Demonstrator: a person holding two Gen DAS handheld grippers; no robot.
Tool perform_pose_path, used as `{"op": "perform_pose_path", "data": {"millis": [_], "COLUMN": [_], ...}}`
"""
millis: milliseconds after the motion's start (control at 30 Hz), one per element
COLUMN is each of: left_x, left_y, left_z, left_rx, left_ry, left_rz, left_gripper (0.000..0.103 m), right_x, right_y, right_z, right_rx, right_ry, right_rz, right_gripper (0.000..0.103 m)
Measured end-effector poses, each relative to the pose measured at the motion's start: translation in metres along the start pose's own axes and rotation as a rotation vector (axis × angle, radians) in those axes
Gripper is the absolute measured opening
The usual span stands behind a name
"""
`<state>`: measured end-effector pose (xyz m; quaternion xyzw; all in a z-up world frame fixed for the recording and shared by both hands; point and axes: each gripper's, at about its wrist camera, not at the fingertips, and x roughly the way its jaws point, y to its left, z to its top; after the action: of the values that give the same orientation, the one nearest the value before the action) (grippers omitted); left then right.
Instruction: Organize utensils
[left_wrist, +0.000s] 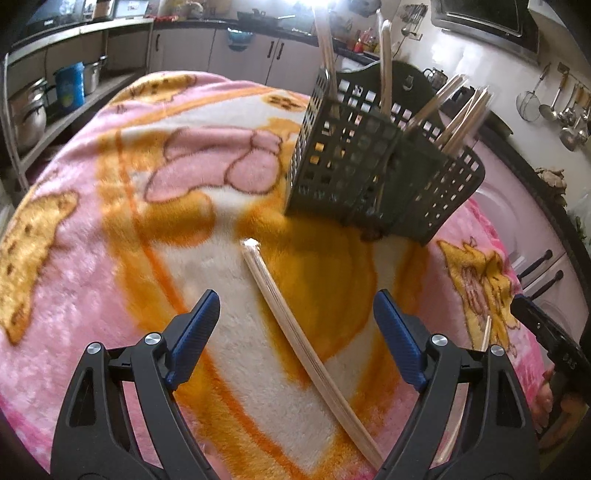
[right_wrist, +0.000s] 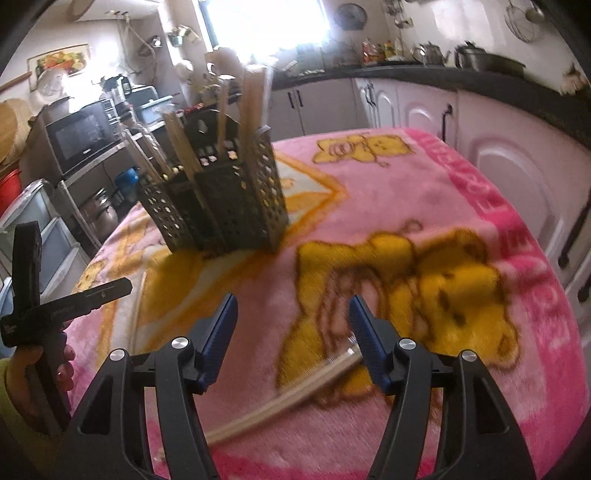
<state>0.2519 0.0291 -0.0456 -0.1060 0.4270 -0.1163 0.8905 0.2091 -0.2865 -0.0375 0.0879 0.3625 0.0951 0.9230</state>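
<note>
A dark green perforated utensil basket (left_wrist: 369, 166) stands on the blanket with several wrapped chopstick packs upright in it. In the left wrist view one long wrapped chopstick pack (left_wrist: 295, 339) lies on the blanket. It runs diagonally between the blue pads of my left gripper (left_wrist: 297, 295), which is open above it without touching. In the right wrist view my right gripper (right_wrist: 292, 299) is also open. Another wrapped pack (right_wrist: 295, 391) lies low between its jaws, its end by the right pad. The basket (right_wrist: 221, 199) stands farther back and to the left.
A pink and orange fleece blanket (left_wrist: 110, 277) covers the table. The left gripper's body and a hand (right_wrist: 55, 365) show at the left edge. Kitchen cabinets (right_wrist: 498, 166) and a counter run behind; a microwave (right_wrist: 81, 136) and pots (left_wrist: 29, 110) sit on shelves.
</note>
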Motion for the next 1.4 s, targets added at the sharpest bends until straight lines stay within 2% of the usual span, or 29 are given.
{"op": "perform_pose_path", "data": {"millis": [100, 467, 633, 667, 733, 800, 867, 967, 1000, 1167, 1400], "left_x": [0.007, 0.024, 0.03, 0.032, 0.034, 0.036, 0.038, 0.041, 0.041, 0.042, 0.035], "left_y": [0.0, 0.006, 0.008, 0.008, 0.008, 0.008, 0.008, 0.01, 0.011, 0.021, 0.027], "left_z": [-0.001, 0.006, 0.01, 0.011, 0.014, 0.016, 0.019, 0.023, 0.024, 0.03, 0.029], "left_rx": [-0.008, -0.041, -0.057, -0.054, -0.056, -0.06, -0.062, -0.066, -0.066, -0.09, -0.112], "left_ry": [0.016, 0.036, 0.034, 0.036, 0.035, 0.035, 0.038, 0.042, 0.044, 0.052, 0.042], "left_rz": [-0.006, -0.002, 0.005, 0.011, 0.02, 0.029, 0.05, 0.081, 0.09, 0.106, 0.096], "left_gripper": [0.076, 0.076, 0.074, 0.072, 0.069, 0.066, 0.059, 0.046, 0.043, 0.014, 0.007], "right_x": [0.0, 0.023, 0.032, 0.033, 0.036, 0.04, 0.044, 0.049, 0.049, 0.055, 0.052], "right_y": [-0.009, -0.027, -0.024, -0.022, -0.019, -0.018, -0.018, -0.016, -0.015, -0.007, 0.02], "right_z": [-0.006, -0.02, -0.018, -0.017, -0.015, -0.013, -0.01, -0.007, -0.005, 0.004, 0.018], "right_rx": [0.032, 0.125, 0.115, 0.103, 0.079, 0.072, 0.07, 0.051, 0.049, 0.068, 0.026], "right_ry": [0.014, 0.151, 0.163, 0.164, 0.164, 0.164, 0.168, 0.17, 0.171, 0.184, 0.161], "right_rz": [-0.006, -0.004, -0.028, -0.039, -0.068, -0.078, -0.08, -0.061, -0.051, 0.038, 0.12], "right_gripper": [0.061, 0.061, 0.061, 0.059, 0.051, 0.036, 0.024, 0.015, 0.013, 0.008, 0.006]}}
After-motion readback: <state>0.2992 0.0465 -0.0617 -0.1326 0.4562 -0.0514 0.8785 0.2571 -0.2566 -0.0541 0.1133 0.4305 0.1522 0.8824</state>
